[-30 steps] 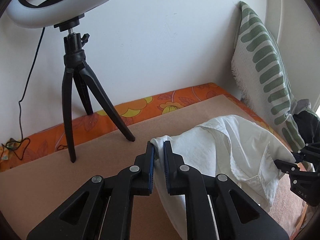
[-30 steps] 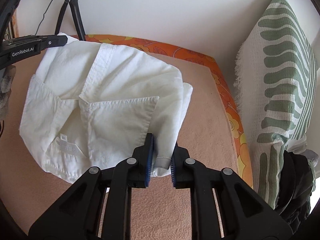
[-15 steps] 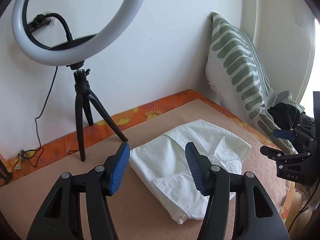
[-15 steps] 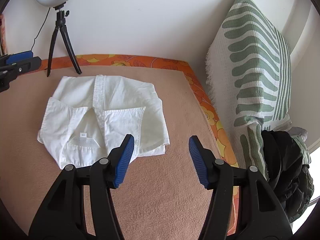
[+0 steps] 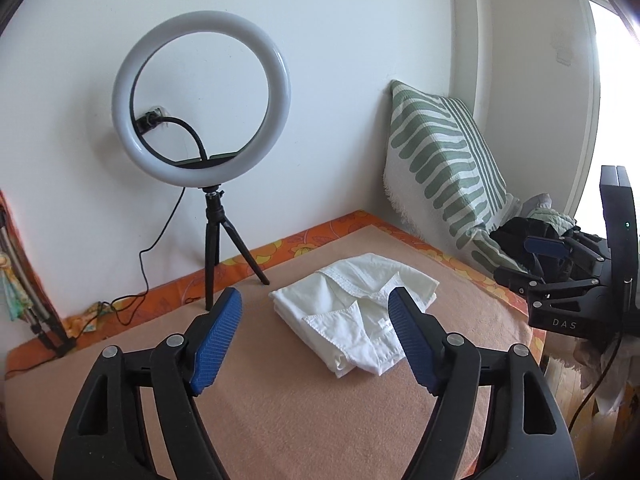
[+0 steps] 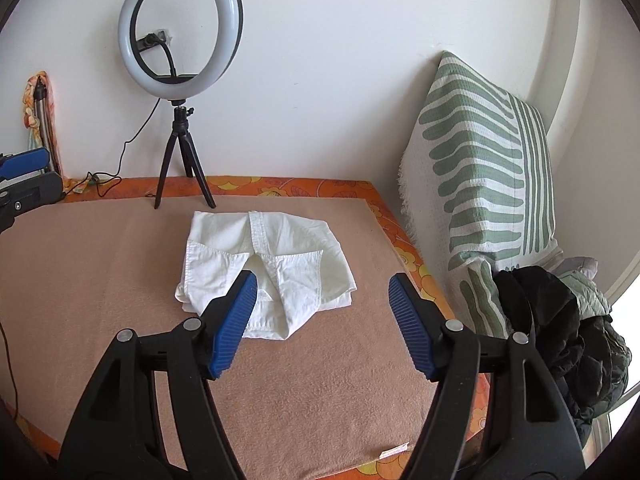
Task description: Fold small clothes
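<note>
The folded white garment [image 6: 266, 268] lies flat on the tan blanket [image 6: 304, 392], near the middle, a little toward the wall. What kind of garment it is I cannot say for sure; seams, a flap and a small label are visible, but the layers under the top one are hidden.

The left gripper [image 5: 315, 338] is held above the blanket with its jaws wide and opening more; nothing is between the blue pads [image 5: 216, 342], and the garment is seen farther behind them. The right gripper [image 6: 322, 322] is the same: jaws spread and opening, nothing pinched. Its left pad covers a part of the front edge of the garment in the right wrist view. The hands that carry the grippers are out of the pictures.

A ring light [image 5: 201, 100] on a small black tripod [image 5: 214, 256] stands behind the garment, close to the wall, and its cable [image 5: 160, 240] goes down to the orange flowered sheet [image 5: 280, 248]. A green striped pillow [image 6: 486, 180] leans in the corner. Beside it is a dark heap of clothes [image 6: 560, 332], partly cut off by the edge of the picture.
</note>
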`<act>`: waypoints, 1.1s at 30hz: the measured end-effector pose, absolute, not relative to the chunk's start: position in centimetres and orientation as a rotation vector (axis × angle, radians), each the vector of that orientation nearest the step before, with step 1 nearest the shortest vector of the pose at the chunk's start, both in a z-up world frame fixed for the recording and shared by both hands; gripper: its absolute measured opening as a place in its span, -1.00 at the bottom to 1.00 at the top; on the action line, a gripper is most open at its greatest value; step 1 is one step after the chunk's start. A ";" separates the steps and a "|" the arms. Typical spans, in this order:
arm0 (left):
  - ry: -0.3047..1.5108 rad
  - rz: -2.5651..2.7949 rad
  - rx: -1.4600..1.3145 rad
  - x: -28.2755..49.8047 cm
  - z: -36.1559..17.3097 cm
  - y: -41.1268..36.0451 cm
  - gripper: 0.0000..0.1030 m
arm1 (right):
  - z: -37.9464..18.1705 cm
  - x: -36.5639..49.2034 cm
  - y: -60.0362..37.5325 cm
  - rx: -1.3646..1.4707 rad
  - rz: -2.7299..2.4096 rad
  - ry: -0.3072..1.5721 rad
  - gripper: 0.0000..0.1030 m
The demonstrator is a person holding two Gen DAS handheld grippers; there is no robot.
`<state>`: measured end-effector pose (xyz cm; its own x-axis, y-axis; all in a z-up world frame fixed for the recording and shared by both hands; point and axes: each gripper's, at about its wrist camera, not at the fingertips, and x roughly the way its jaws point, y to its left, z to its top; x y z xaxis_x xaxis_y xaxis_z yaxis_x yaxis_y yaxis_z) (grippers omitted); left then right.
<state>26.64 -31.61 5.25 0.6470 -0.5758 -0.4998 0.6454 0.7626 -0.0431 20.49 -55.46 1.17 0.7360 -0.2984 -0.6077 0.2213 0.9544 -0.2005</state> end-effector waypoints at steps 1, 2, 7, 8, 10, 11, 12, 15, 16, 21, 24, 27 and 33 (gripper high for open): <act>0.515 -0.693 0.143 25.8 5.4 -31.0 0.57 | 1.4 19.8 -54.9 -0.119 -0.285 0.680 0.39; 0.509 -0.691 0.142 24.9 5.7 -30.3 0.59 | 1.6 19.1 -54.4 -0.111 -0.283 0.672 0.42; 0.440 -0.668 0.204 19.8 6.3 -27.6 0.59 | 2.4 15.2 -51.3 -0.099 -0.274 0.597 0.84; 0.428 -0.666 0.209 18.8 6.4 -27.1 0.60 | 2.4 14.6 -50.6 -0.113 -0.286 0.582 0.89; 0.405 -0.655 0.221 16.8 6.3 -26.3 0.67 | 2.1 13.4 -49.3 -0.129 -0.289 0.569 0.99; 0.395 -0.641 0.230 16.0 6.2 -26.0 0.77 | 2.0 12.9 -48.7 -0.133 -0.282 0.567 1.00; 0.385 -0.637 0.237 15.2 6.2 -25.6 0.91 | 1.8 12.4 -48.1 -0.137 -0.278 0.565 1.00; 0.368 -0.633 0.232 13.2 6.0 -24.3 0.99 | 1.1 11.1 -46.8 -0.140 -0.274 0.566 1.00; 0.364 -0.632 0.229 12.7 5.9 -23.9 0.99 | 0.9 10.6 -46.5 -0.137 -0.270 0.565 1.00; 0.413 -0.619 0.197 11.5 5.0 -22.1 0.99 | -0.1 8.7 -45.3 -0.100 -0.296 0.539 1.00; 0.438 -0.603 0.184 11.0 4.3 -21.2 0.99 | -0.7 7.9 -44.7 -0.089 -0.306 0.527 1.00; 0.444 -0.588 0.186 10.3 3.6 -20.6 0.99 | -1.3 7.7 -44.4 -0.078 -0.313 0.520 1.00; 0.459 -0.587 0.158 10.1 2.6 -19.3 0.99 | -2.4 7.6 -44.4 -0.043 -0.332 0.497 1.00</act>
